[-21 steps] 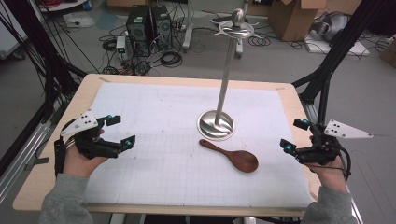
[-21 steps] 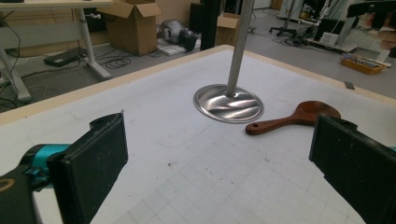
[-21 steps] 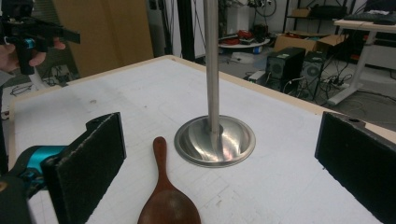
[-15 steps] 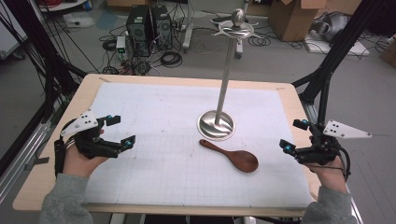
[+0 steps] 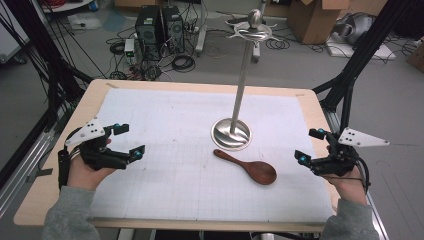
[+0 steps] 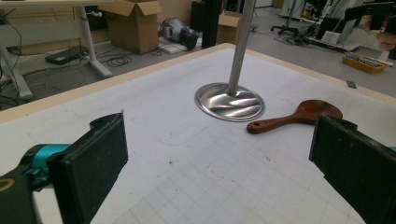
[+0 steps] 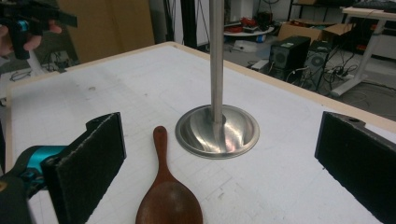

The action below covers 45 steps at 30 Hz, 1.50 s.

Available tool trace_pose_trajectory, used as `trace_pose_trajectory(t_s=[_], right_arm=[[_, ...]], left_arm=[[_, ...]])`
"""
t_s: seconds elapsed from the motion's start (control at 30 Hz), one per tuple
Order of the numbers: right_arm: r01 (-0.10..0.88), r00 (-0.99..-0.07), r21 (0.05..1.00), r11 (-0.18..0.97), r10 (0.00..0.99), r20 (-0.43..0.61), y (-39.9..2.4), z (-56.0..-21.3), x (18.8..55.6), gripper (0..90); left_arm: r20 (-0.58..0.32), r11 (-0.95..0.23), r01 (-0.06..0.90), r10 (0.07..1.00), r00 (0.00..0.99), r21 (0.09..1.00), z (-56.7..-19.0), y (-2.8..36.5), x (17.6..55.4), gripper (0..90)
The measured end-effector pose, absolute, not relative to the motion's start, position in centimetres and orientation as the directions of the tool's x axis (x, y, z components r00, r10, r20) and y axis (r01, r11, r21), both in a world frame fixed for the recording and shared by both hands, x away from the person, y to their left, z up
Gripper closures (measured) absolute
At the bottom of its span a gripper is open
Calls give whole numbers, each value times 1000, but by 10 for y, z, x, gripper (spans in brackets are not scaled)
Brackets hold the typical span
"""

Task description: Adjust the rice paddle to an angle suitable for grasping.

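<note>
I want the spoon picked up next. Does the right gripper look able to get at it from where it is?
Probably yes. The right gripper is open, and bare mat lies between it and the wooden spoon; the metal stand sits behind the spoon, not between.

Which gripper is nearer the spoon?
The right gripper: the spoon lies with its bowl toward it, while the left gripper stands farther off across the mat.
</note>
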State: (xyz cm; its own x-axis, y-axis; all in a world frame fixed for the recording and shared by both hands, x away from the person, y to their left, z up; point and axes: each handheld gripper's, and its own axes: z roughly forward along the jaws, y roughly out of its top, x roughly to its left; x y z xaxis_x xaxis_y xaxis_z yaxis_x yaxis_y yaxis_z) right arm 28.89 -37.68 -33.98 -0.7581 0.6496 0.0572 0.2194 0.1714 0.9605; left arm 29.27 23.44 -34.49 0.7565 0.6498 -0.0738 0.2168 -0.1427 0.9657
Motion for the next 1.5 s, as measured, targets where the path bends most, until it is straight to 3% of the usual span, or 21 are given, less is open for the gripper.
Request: trace_pose_trajectory(t_s=[1.5], right_arm=[[253, -853, 906, 338, 520, 44, -319, -359, 317, 47]], left_arm=[[-79, -150, 239, 669, 739, 959, -349, 244, 280, 49]])
